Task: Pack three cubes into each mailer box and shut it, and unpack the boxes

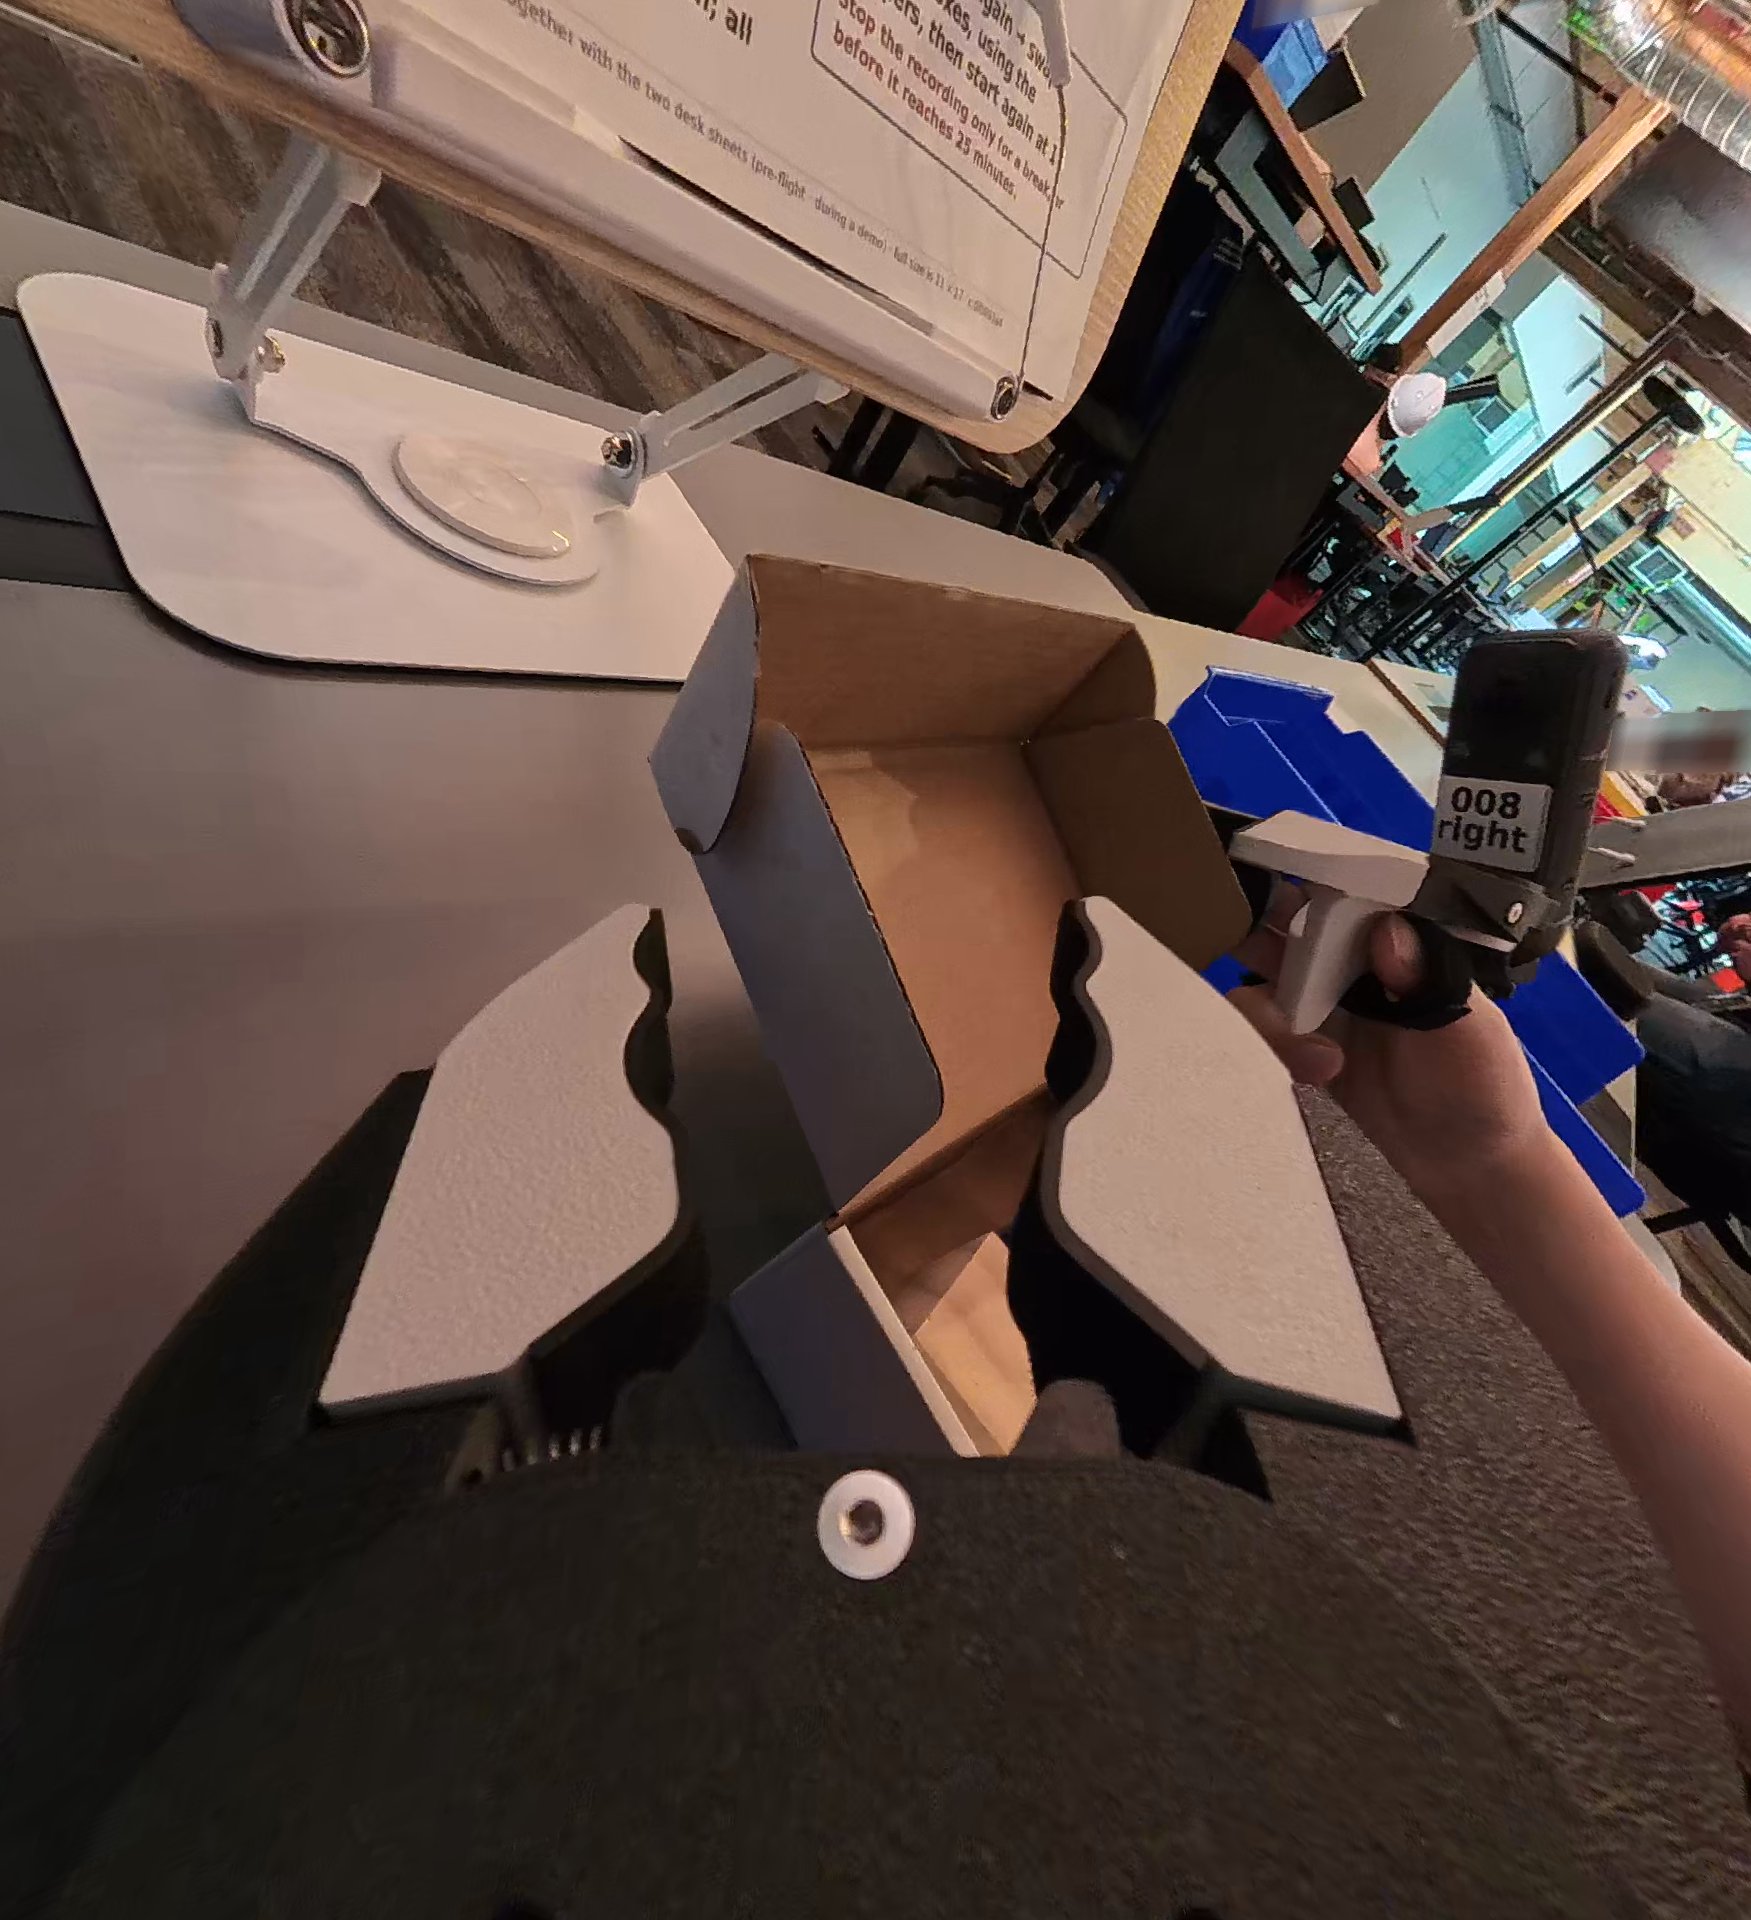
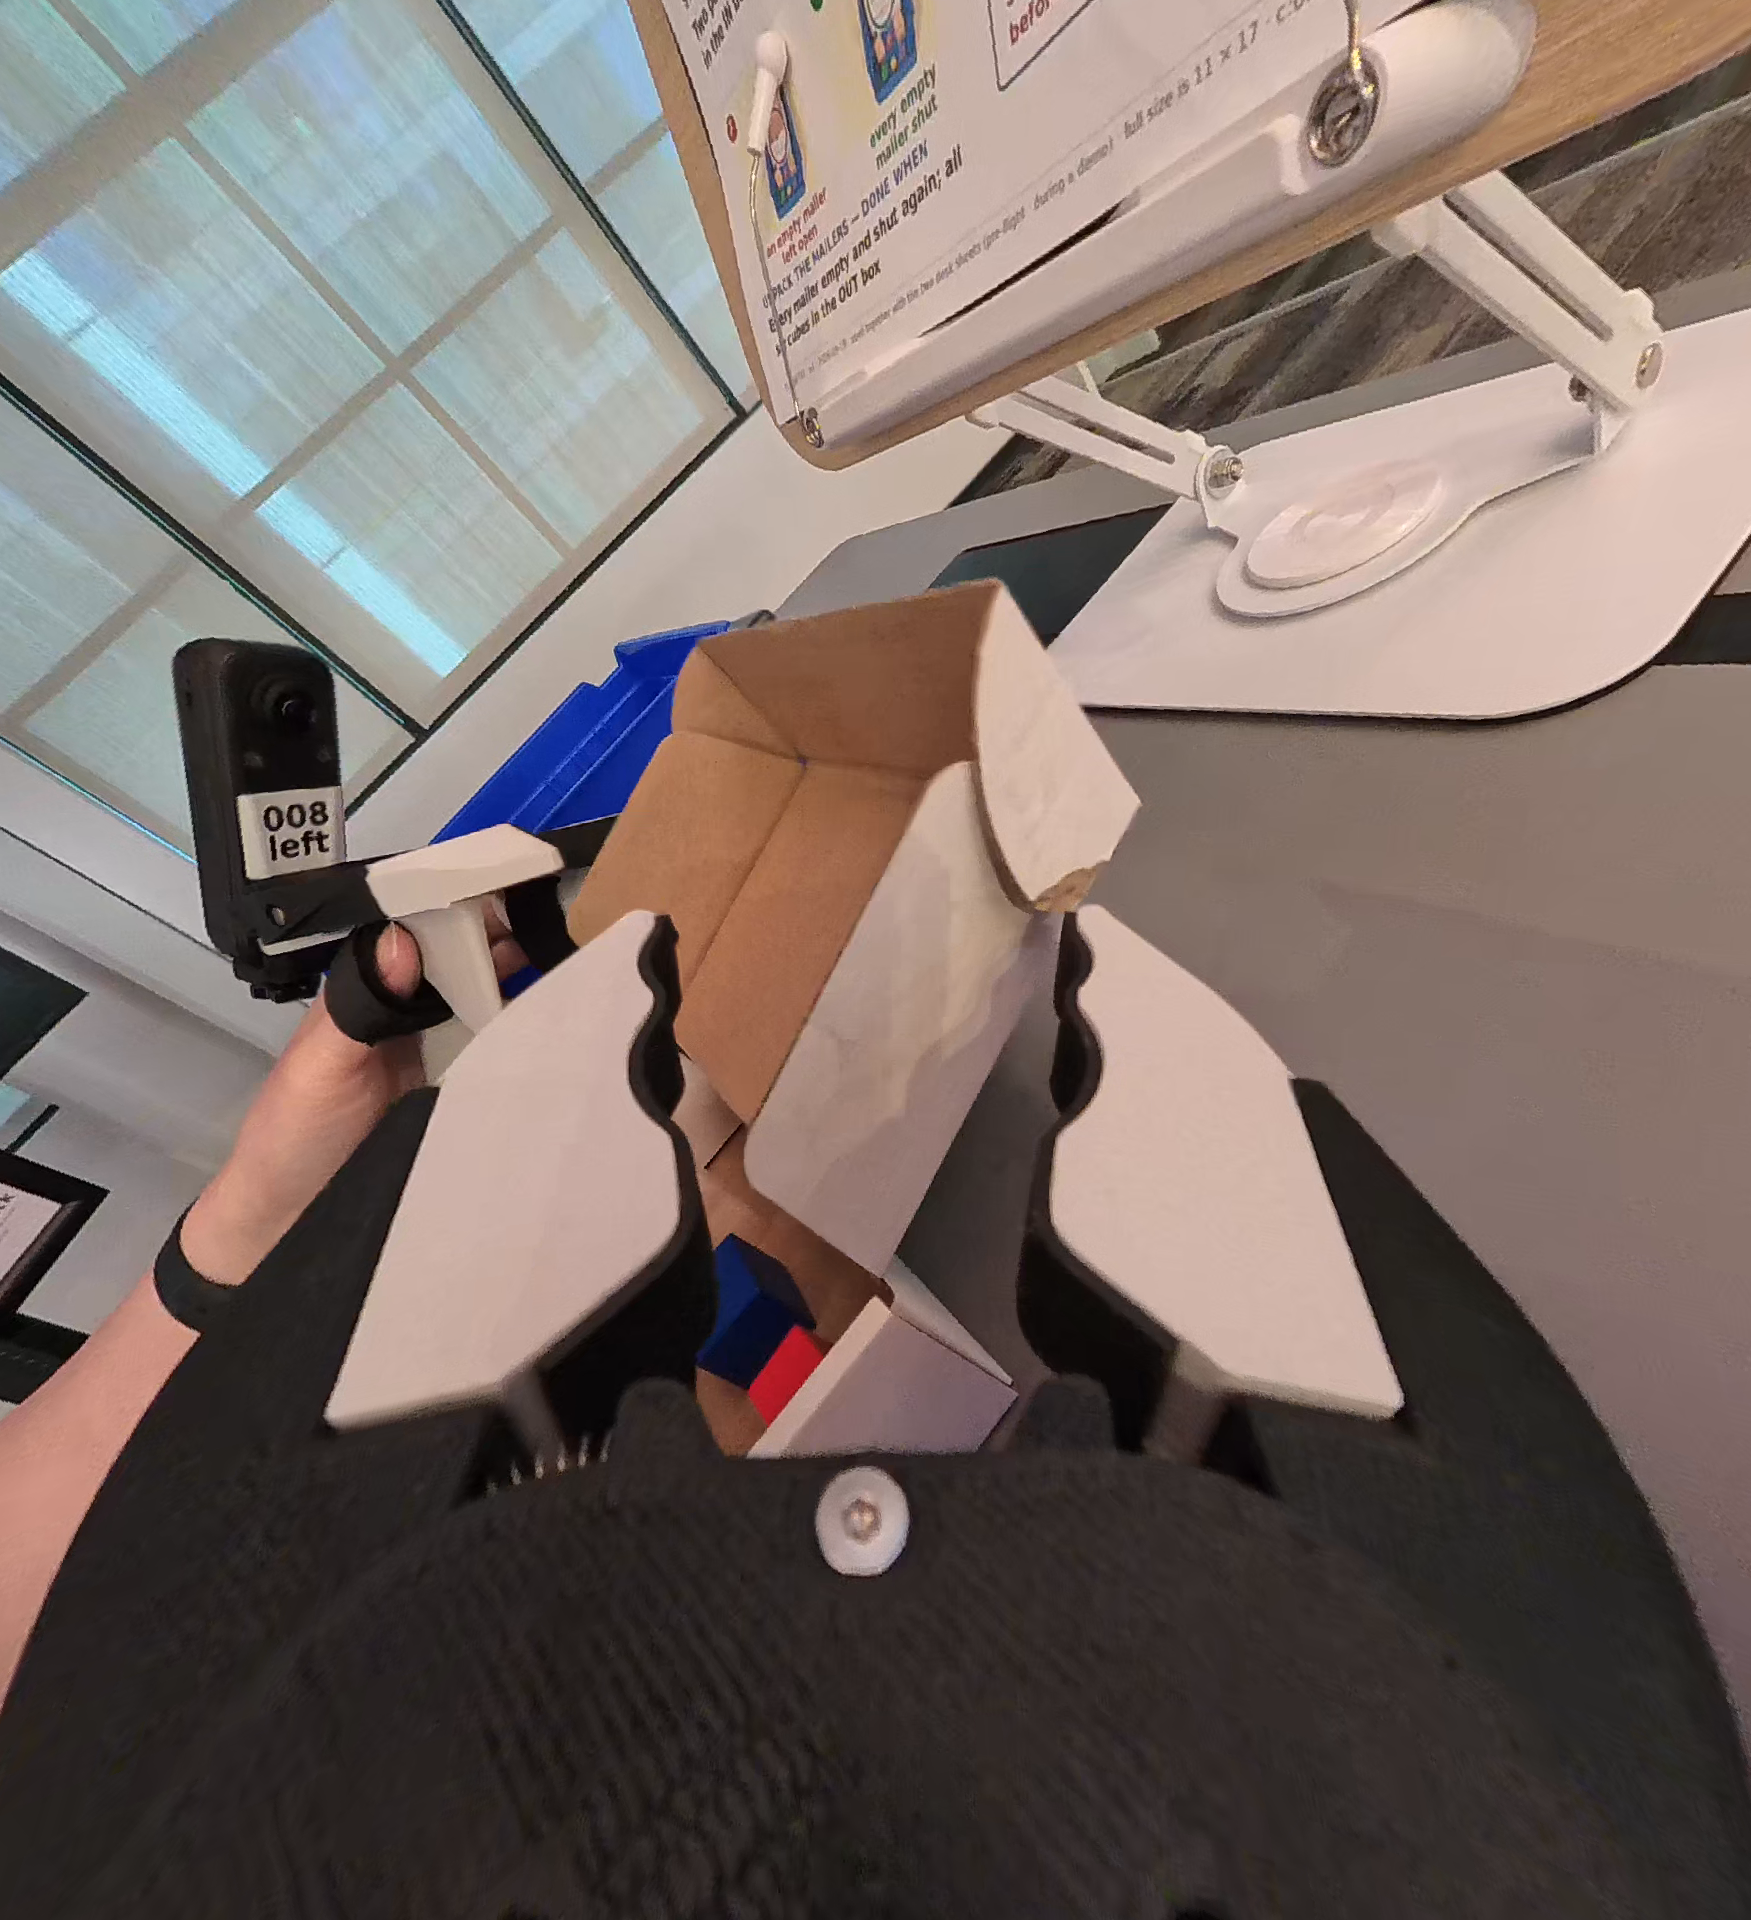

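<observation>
Gaping mailer box (image 2: 850,904) with blue cube (image 2: 746,1309), red cube (image 2: 793,1366); both tools released.

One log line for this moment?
left hand-held gripper: open | right hand-held gripper: open | mailer box: lid open | blue cube, red cube inside

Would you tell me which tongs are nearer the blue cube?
Right. The right tongs hang directly over the blue cube; the left tongs straddle a wall of the mailer box, cube unseen there.
</observation>
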The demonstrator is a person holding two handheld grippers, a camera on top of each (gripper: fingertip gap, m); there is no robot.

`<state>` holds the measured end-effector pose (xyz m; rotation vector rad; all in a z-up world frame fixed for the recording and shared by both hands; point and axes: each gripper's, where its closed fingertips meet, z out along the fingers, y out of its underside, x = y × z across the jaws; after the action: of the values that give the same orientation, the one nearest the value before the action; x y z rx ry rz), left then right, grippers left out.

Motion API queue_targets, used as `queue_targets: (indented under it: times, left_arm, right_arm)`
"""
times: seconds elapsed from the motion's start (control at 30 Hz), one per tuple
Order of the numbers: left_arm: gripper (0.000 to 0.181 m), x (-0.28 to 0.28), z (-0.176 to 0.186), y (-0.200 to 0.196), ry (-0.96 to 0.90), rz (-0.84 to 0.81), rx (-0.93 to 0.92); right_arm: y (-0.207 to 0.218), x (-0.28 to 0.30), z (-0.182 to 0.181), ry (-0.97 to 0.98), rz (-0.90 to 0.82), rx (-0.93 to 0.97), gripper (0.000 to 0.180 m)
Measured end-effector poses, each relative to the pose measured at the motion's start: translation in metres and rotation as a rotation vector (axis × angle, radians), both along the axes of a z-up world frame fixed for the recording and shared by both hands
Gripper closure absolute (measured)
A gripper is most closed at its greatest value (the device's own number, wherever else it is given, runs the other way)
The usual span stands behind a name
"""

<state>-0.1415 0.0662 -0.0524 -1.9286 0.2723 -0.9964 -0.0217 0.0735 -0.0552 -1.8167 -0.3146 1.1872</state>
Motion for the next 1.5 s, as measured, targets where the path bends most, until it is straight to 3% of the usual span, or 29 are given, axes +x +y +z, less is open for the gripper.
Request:
queue_targets:
  times: [0.7, 1.5]
  left_arm:
    - [0.113, 0.008, -0.010, 0.002, 0.007, -0.051, -0.031]
    - [0.114, 0.014, -0.010, 0.000, -0.029, -0.125, -0.047]
  right_arm:
    - [0.001, 0.000, -0.009, -0.085, 0.029, -0.017, 0.111]
    - [0.005, -0.002, -0.014, -0.049, 0.052, -0.050, 0.109]
